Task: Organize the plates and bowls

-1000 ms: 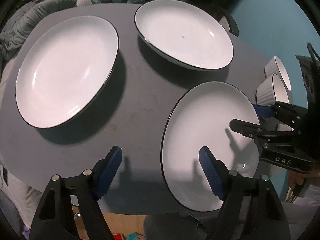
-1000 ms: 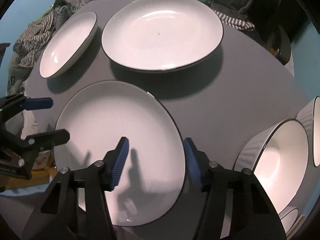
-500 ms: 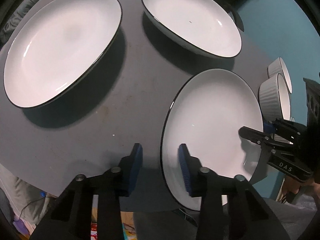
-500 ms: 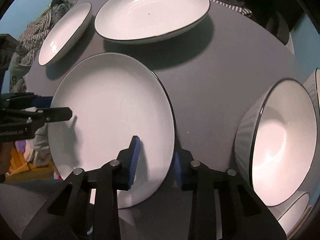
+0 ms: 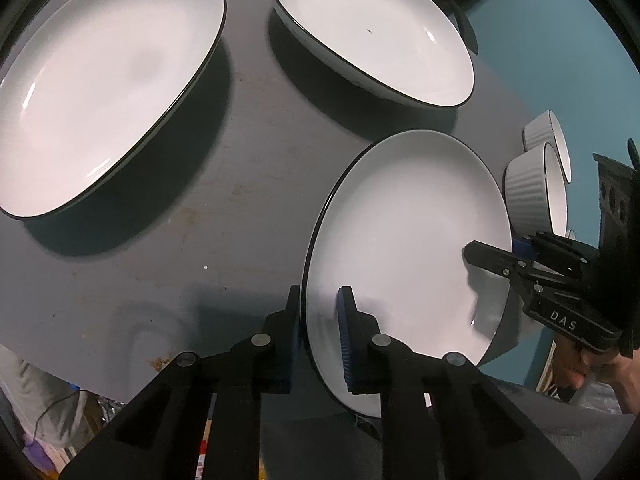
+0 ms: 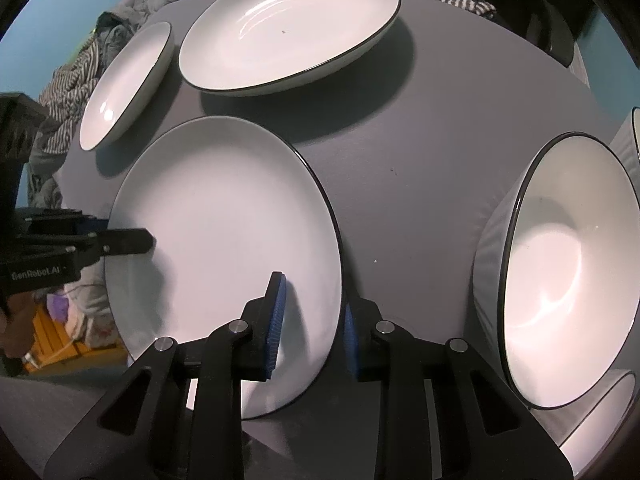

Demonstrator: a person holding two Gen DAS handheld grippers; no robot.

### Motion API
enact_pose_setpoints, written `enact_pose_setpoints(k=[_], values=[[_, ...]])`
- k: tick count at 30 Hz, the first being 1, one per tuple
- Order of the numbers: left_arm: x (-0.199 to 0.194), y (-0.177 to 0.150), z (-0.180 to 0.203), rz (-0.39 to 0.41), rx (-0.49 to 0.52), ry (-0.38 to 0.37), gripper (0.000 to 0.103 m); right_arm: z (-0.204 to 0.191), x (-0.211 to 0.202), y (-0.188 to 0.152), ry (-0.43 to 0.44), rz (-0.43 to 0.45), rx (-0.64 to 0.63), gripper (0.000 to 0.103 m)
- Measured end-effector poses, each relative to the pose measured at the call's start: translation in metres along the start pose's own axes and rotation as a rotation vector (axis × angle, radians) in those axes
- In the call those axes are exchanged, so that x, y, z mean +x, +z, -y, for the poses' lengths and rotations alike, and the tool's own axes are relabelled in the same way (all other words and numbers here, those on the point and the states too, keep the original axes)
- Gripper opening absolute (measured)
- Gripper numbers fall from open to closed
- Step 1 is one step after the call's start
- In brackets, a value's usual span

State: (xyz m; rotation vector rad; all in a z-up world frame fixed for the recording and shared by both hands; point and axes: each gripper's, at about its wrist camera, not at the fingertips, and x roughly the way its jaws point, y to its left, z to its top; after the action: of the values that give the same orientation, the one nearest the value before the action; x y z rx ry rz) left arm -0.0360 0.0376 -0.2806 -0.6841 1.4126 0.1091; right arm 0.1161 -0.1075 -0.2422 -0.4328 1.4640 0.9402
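In the left wrist view, the left gripper [image 5: 320, 320] is seen at the lower centre of the frame, clenched on the left rim of the near plate [image 5: 408, 240]: one blue pad lies on the white face and the other finger is tucked under the black-edged rim. At the right edge of the frame the right gripper [image 5: 500, 258] is seen astride the opposite rim of the same plate. Two more plates are shown on the grey table [image 5: 240, 184], the left plate [image 5: 100, 84] at the upper left and the far plate [image 5: 372, 32] at the top centre, with two ribbed bowls [image 5: 528, 196] at the right. In the right wrist view, the right gripper [image 6: 312, 320] is seen at the lower centre with the near plate's [image 6: 224, 240] right rim between its pads; a narrow gap shows beside the rim, so whether it is fully clamped cannot be told. The left gripper [image 6: 120, 242] is found at the left edge on the far rim, and a large bowl [image 6: 568, 280] fills the right of the frame. The step in hand is judged to be a two-sided lift of the near plate. For this to be done well, both grips should be firm before rising, both sides should be raised together so the plate is kept level, and the bowl just beside it should be cleared.
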Motion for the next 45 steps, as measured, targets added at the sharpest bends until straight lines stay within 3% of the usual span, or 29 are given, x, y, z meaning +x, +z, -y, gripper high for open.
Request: enact_pose_setpoints(k=[2, 7, 14, 25, 36, 45], values=[[0.016, 0.009, 0.014, -0.009, -0.020, -0.017, 0.016, 0.001, 0.001, 0.001, 0.005, -0.015, 0.010, 0.025], [0.017, 0.007, 0.005, -0.011, -0.063, -0.056, 0.014, 0.004, 0.000, 0.005, 0.015, -0.040, 0.042, 0.023], [0.015, 0.007, 0.002, -0.019, -0.086, -0.048, 0.014, 0.012, -0.001, 0.004, 0.061, -0.054, 0.121, 0.018], [0.005, 0.010, -0.006, -0.016, -0.112, -0.034, 0.014, 0.008, -0.006, 0.009, 0.076, -0.057, 0.136, 0.016], [-0.022, 0.028, -0.006, 0.029, -0.104, -0.035, 0.015, 0.024, -0.032, 0.018, 0.086, -0.016, 0.149, 0.015], [-0.043, 0.061, -0.005, 0.071, -0.082, -0.027, 0.015, 0.040, -0.053, 0.035, 0.065, 0.026, 0.133, 0.015]])
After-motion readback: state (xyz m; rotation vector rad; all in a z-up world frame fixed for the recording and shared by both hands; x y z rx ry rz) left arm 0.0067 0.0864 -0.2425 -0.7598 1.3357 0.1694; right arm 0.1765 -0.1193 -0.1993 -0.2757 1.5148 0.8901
